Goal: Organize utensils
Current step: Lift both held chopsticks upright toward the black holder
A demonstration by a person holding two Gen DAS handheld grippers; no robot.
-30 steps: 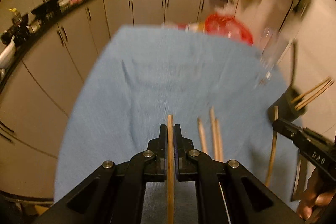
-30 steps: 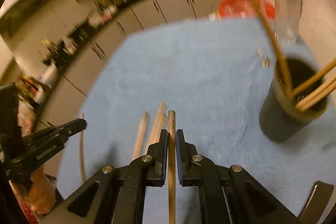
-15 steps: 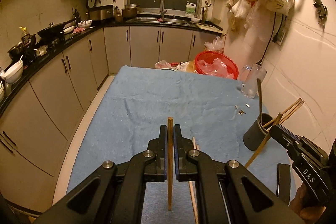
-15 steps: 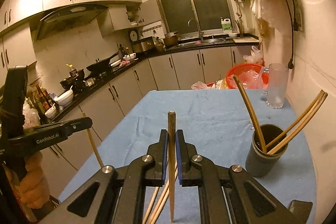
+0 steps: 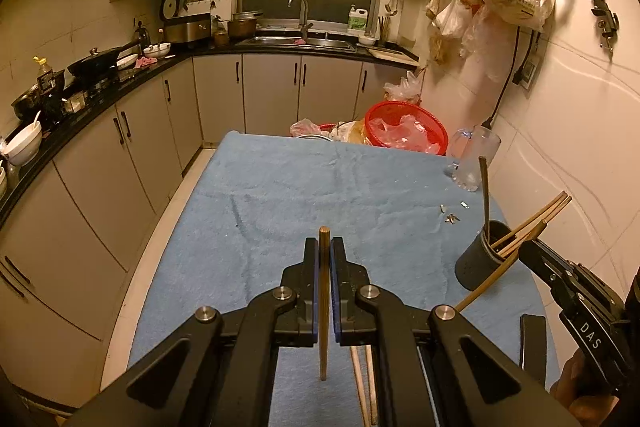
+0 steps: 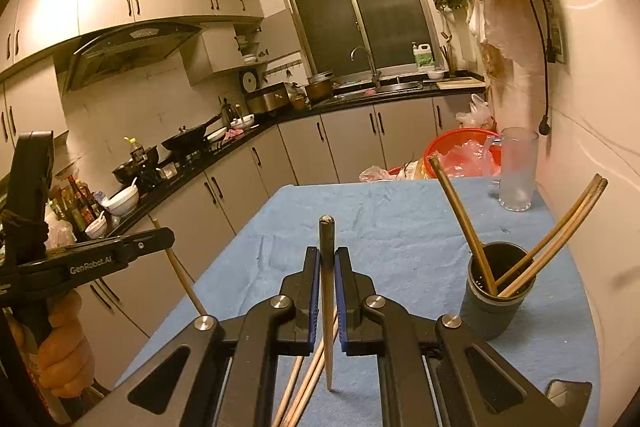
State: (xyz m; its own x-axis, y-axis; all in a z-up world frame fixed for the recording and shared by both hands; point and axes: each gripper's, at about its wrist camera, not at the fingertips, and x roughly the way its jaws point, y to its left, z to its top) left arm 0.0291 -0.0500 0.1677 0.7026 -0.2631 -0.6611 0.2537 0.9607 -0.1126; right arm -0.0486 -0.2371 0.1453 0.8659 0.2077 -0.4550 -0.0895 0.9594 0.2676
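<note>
A: Wooden chopstick (image 5: pixel 324 307) clamped in my left gripper (image 5: pixel 325 259), another chopstick (image 6: pixel 327 291) clamped in my right gripper (image 6: pixel 327 267). Both held up over the blue cloth (image 5: pixel 320 187).

B: Progress?

A: Partway, I'd say. Dark cup (image 6: pixel 494 295) at the cloth's right side holds about four sticks already. Two are in my jaws, two or three loose chopsticks (image 6: pixel 304 383) lie on the cloth below.

B: Exact count?

A: Can't tell, my grippers hide part of them.

"DAS" on right claw (image 5: pixel 532 259); "GenRobot.AI" on left claw (image 6: pixel 166 237)
</note>
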